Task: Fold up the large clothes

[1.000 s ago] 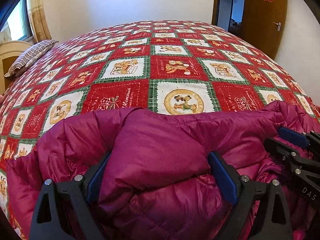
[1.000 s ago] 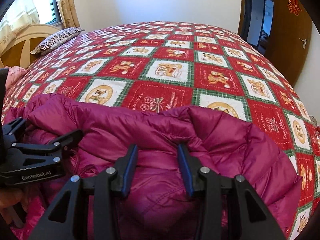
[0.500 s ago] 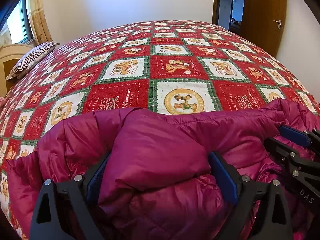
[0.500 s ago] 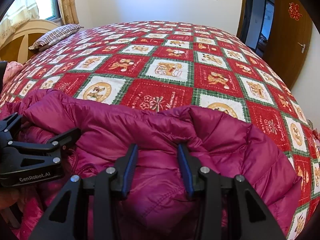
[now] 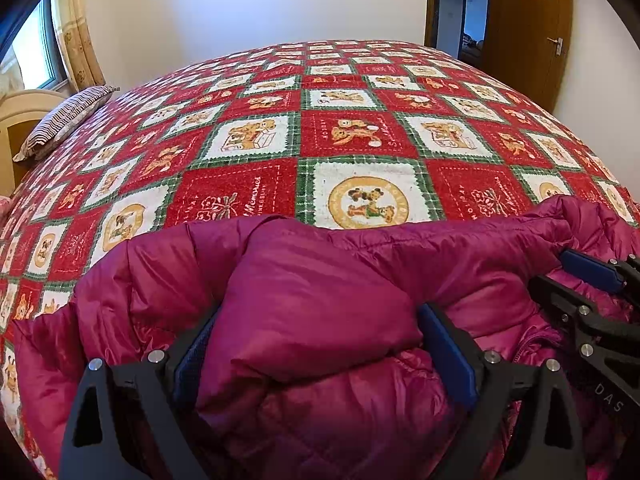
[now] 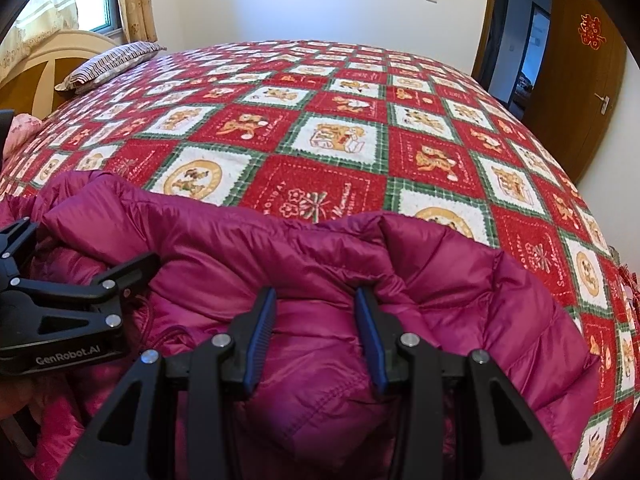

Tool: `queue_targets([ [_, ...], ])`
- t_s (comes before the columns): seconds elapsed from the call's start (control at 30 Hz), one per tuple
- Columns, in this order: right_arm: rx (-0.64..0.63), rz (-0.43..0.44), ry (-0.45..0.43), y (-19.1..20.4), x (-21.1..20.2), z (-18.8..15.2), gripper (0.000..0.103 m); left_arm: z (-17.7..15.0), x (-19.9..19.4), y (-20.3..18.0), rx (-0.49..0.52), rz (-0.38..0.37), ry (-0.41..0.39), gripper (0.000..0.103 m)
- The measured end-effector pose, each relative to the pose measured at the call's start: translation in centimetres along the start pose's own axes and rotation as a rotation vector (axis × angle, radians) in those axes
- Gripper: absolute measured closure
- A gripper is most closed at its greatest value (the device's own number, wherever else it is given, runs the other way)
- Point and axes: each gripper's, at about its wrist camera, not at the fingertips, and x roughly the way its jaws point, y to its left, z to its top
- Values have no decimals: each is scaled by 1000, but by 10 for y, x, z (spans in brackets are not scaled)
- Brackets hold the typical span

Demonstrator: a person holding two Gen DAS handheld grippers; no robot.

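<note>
A magenta puffer jacket (image 5: 328, 280) lies bunched at the near edge of the bed; it also shows in the right wrist view (image 6: 440, 280). My left gripper (image 5: 320, 332) holds a thick fold of the jacket between its wide-set blue pads. My right gripper (image 6: 316, 312) is shut on another fold of the jacket, pads closer together. Each gripper shows in the other's view: the right one at the right edge (image 5: 592, 300), the left one at the left edge (image 6: 80, 292).
The bed carries a red, green and white patchwork quilt (image 5: 352, 136). A striped pillow (image 5: 68, 116) lies at the far left by the headboard and window. A wooden door (image 5: 528, 28) and open doorway stand at the far right.
Both grippers have risen and tilted slightly, so the bed sits lower in view. Their hold on the jacket is unchanged.
</note>
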Motion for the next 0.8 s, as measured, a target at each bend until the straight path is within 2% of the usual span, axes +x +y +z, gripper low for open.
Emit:
queue_targets([
  [0.5,-5,-7,4,2,1,1,59,0,0,-1,6,7,2,7],
  [0.57,-20,-10,9,3,-1,4,58,4,-1,0,7,7,13,6],
  [0.6,-29,3,7,2,-6,5,54,6,-4,1,5,6,14,6],
  [0.67,-29,11,-25,-5,-29,5,44,9,-34,9,-13,22,-51,7],
  [0.73,-9,-8,-80,-15,-60,0,37,8,-71,18,-28,-24,-114,7],
  [0.8,9,-11,-84,-25,-86,-11,35,0,-101,23,-26,-40,-139,7],
])
